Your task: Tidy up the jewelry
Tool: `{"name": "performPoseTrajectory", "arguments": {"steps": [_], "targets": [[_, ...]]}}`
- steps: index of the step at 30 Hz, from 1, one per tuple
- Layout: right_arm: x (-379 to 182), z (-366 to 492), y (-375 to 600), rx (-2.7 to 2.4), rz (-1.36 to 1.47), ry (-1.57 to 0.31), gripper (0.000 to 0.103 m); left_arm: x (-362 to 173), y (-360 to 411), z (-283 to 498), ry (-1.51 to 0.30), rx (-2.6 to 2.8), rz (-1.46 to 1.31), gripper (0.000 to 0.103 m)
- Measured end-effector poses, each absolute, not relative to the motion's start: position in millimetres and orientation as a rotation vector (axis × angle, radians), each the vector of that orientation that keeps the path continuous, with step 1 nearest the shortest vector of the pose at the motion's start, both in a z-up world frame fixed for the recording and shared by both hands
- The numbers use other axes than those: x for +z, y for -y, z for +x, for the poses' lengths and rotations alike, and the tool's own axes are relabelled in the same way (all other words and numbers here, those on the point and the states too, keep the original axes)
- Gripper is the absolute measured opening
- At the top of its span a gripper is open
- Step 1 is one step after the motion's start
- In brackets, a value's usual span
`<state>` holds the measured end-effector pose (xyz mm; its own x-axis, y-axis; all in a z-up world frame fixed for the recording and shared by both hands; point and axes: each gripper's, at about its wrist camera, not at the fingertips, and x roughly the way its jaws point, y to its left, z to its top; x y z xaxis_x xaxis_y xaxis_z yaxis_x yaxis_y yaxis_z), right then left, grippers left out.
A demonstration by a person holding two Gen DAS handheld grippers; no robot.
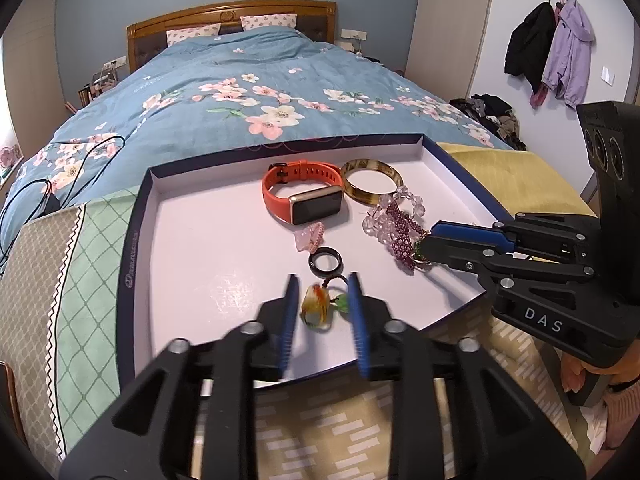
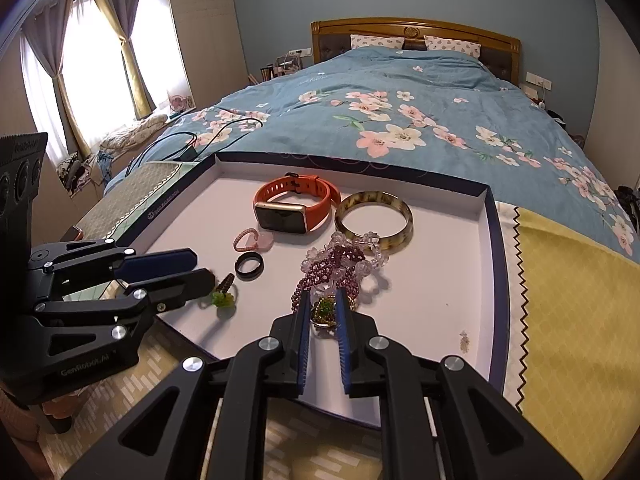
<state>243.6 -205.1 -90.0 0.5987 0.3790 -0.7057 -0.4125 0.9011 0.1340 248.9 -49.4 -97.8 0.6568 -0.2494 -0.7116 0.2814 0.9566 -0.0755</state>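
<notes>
Tray [image 1: 132, 240]: shallow white box lid with a dark rim lay at the foot of the bed [image 1: 240, 80], on patterned cloths.
Left gripper [image 1: 323, 286]: my jaws stood apart around the pendant [image 1: 317, 307], a yellow-orange charm with a green bit on a dark cord; a gap showed between each pad and the charm, so I held nothing.
Right gripper [image 2: 323, 306]: my jaws stood narrow on either side of the brooch [image 2: 325, 311], a green-stoned gold piece; whether my pads pressed it I could not tell.
Brooch place: it lay at the near end of the beads [image 2: 340, 268], touching them.
Beads: purple and clear strands lay heaped together, right of the tray's middle, touching the bangle [image 2: 374, 220].
Watch [image 2: 294, 208]: orange strap, dark face, it lay at the far middle, just beside the bangle.
Ring [image 1: 326, 263]: black band lay flat between pendant and watch.
Pink charm [image 1: 310, 238]: it lay just beyond the ring, close under the watch.
Hand [image 1: 600, 376]: a person's fingers showed under my right gripper's body.
</notes>
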Motion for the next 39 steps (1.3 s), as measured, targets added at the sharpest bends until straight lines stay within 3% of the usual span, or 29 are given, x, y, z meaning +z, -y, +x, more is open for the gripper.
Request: {"name": "performPoseTrajectory", "arguments": {"steps": [3,10,12,16,18,23,39], "targets": [[-87,240,208,0.449,-0.035,-0.797,0.031,-95,48,245,-0.788,-0.296,0.04,0.039],[-77,229,217,0.443,-0.006,-0.767,0.041,-82,45,230,-0.743,-0.284,0.03,0.069],[-74,224,220,0.44,0.003,-0.754,0.051,-78,43,221,-0.723,-0.28,0.031,0.074],[-69,216,225,0.435,0.023,-0.734,0.055,-68,37,203,-0.68,-0.264,0.019,0.085],[-66,210,229,0.43,0.035,-0.711,0.069,-62,34,192,-0.646,-0.248,0.016,0.096],[-53,180,235,0.405,0.038,-0.609,0.096,-46,28,162,-0.549,-0.209,0.013,0.097],[-28,96,259,0.234,0.039,-0.37,0.097,-8,-2,62,-0.284,-0.05,-0.006,0.097]]}}
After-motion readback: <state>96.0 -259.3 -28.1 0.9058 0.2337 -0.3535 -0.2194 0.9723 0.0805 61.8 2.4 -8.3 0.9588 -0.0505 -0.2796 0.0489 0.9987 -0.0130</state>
